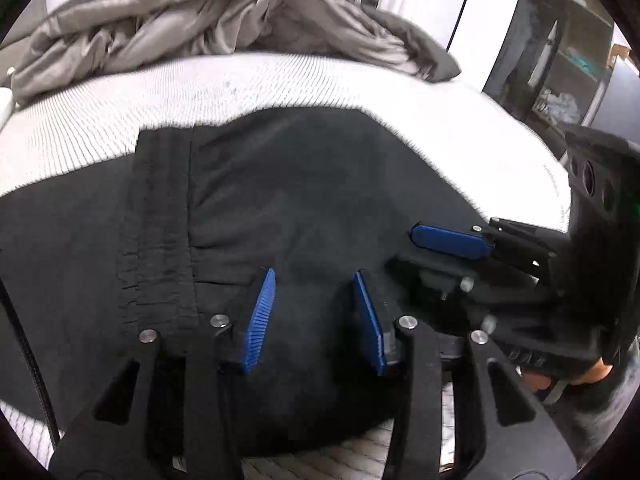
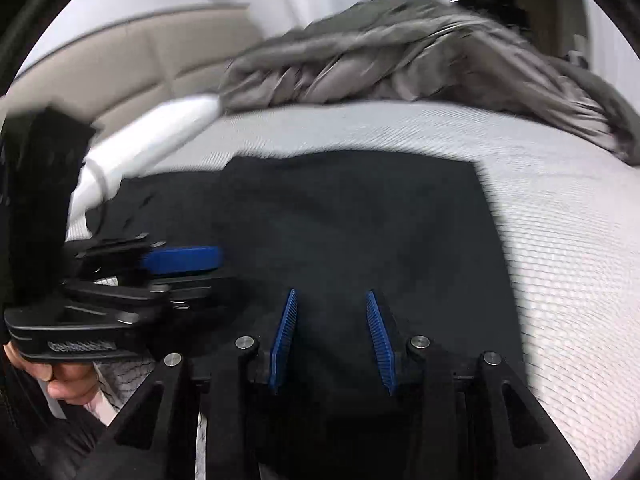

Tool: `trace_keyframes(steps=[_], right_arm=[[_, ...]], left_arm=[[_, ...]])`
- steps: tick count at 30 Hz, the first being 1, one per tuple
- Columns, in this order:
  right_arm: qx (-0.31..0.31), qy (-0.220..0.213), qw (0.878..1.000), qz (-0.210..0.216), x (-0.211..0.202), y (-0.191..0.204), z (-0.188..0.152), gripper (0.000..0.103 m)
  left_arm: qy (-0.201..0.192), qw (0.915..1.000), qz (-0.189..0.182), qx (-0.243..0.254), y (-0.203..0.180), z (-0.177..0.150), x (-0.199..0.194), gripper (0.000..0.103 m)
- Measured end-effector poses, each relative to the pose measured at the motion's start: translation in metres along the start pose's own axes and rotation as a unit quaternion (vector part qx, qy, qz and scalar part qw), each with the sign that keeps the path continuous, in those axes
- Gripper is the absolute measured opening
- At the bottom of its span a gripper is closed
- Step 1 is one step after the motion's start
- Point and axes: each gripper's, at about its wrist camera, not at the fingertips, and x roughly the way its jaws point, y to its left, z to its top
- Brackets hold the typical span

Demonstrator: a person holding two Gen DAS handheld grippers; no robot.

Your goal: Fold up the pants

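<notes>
Black pants point(image 1: 280, 200) lie folded on a white textured mattress point(image 1: 200, 92); the gathered waistband point(image 1: 164, 220) runs down the left of the left wrist view. My left gripper point(image 1: 314, 276) is open just above the fabric, blue pads apart, holding nothing. My right gripper point(image 2: 332, 300) is open above the pants point(image 2: 352, 216) too. Each gripper shows in the other's view: the right one point(image 1: 448, 240) comes in from the right, the left one point(image 2: 184, 260) from the left, both low over the near part of the cloth.
A crumpled grey duvet point(image 1: 192, 20) is heaped at the far side of the bed, also in the right wrist view point(image 2: 400, 56). A beige padded headboard point(image 2: 132, 68) stands at the left. A dark shelf unit point(image 1: 560, 60) stands past the bed's right edge.
</notes>
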Motion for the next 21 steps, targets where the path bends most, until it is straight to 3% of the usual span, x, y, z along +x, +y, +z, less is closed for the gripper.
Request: trace_keyframes(steps=[3,6,7,10,14,16,18,21], right_arm=[[-0.045,0.012,0.998,-0.037,0.007,-0.007,-0.011,0.039],[-0.003,0.015,0.993,-0.121,-0.016,-0.045,-0.023,0.039],[0.019,0.02,0.99,-0.14,-0.023,-0.057,-0.028,0.046],[0.082,0.004,0.992,-0.096,-0.039,-0.074,-0.023,0.046],[0.06,-0.032,0.996,-0.065,-0.043,-0.041,0.01,0.046],[0.049,-0.016,0.998,-0.034,-0.034,-0.016,0.024,0.046],[0.041,0.009,0.999,-0.01,-0.007,-0.006,0.042,0.046],[0.022,0.059,0.998,0.007,0.031,-0.003,0.039,0.05]], left_arm=[[0.001,0.9999,-0.013,-0.002,0.018,-0.009,-0.01,0.03],[0.002,0.9996,-0.007,-0.026,0.037,-0.017,-0.028,0.03],[0.001,0.9995,-0.002,-0.03,0.041,-0.017,-0.03,0.03],[-0.01,0.9992,0.017,-0.036,0.038,-0.01,-0.04,0.03],[-0.04,0.9981,0.023,-0.043,0.021,0.019,-0.051,0.03],[-0.029,0.9986,0.006,-0.044,0.014,0.039,-0.041,0.031],[-0.001,0.9998,-0.002,-0.02,0.007,0.052,-0.019,0.039],[0.042,0.9987,0.029,-0.006,0.015,0.042,0.018,0.042]])
